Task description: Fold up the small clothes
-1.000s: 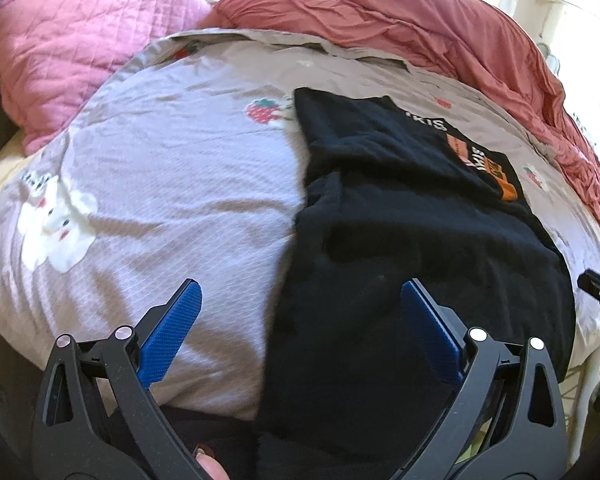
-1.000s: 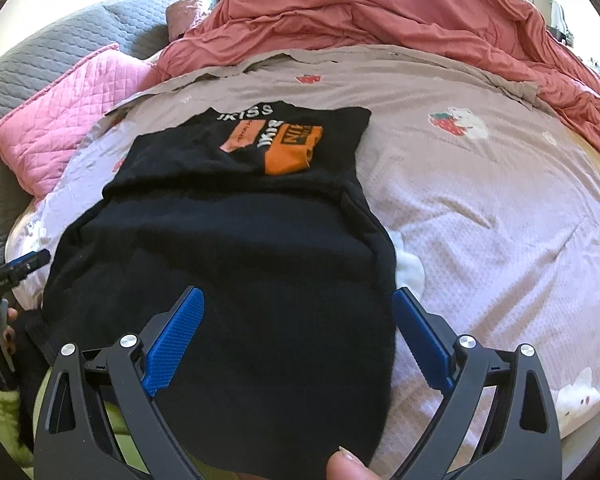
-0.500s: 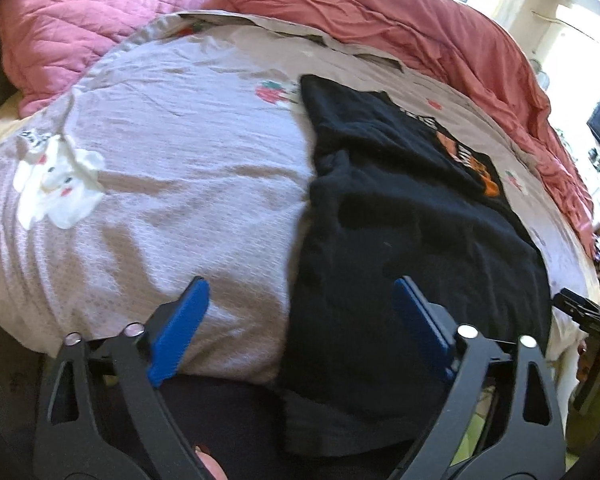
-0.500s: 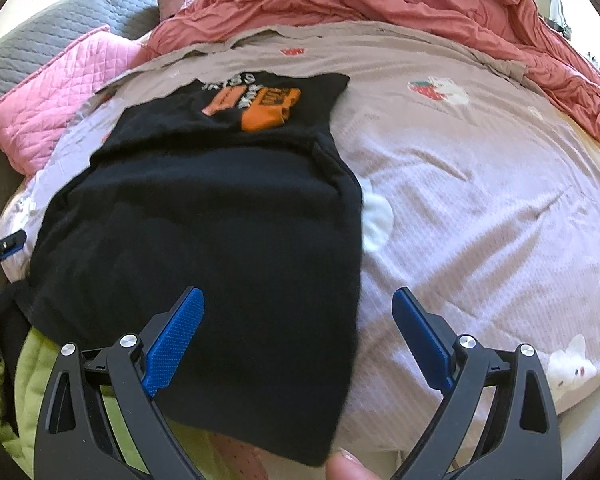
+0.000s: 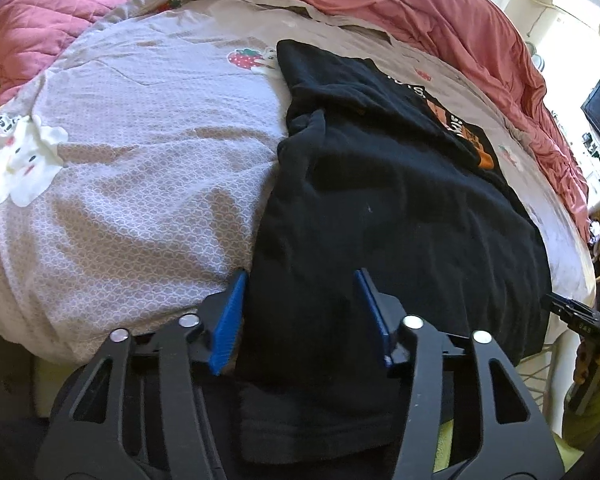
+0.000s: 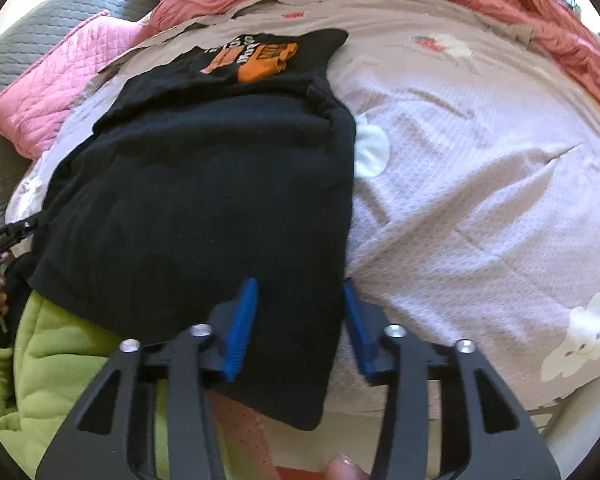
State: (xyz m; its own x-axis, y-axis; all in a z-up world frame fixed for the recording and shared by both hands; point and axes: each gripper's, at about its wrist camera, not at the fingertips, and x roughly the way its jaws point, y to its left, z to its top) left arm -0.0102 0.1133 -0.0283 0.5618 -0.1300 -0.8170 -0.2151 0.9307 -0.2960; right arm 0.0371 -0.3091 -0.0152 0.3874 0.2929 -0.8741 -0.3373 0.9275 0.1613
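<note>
A black T-shirt with an orange print lies flat on the bed, its hem hanging over the near edge; it also shows in the right wrist view. My left gripper stands at the hem's left corner, blue fingers partly closed with the cloth edge between them, still a gap. My right gripper stands at the hem's right corner, fingers likewise partly closed around the cloth. The other gripper shows at the frame edge in the left wrist view and in the right wrist view.
The bed sheet is pale lilac with strawberry and bunny prints. A pink quilted pillow lies at the back left. A rumpled red-pink duvet lies along the far side. Green fabric hangs below the bed edge.
Both grippers moved down to the shirt's hem corners at the bed edge. Their fingers narrowed from wide open to about half that gap around the cloth.
</note>
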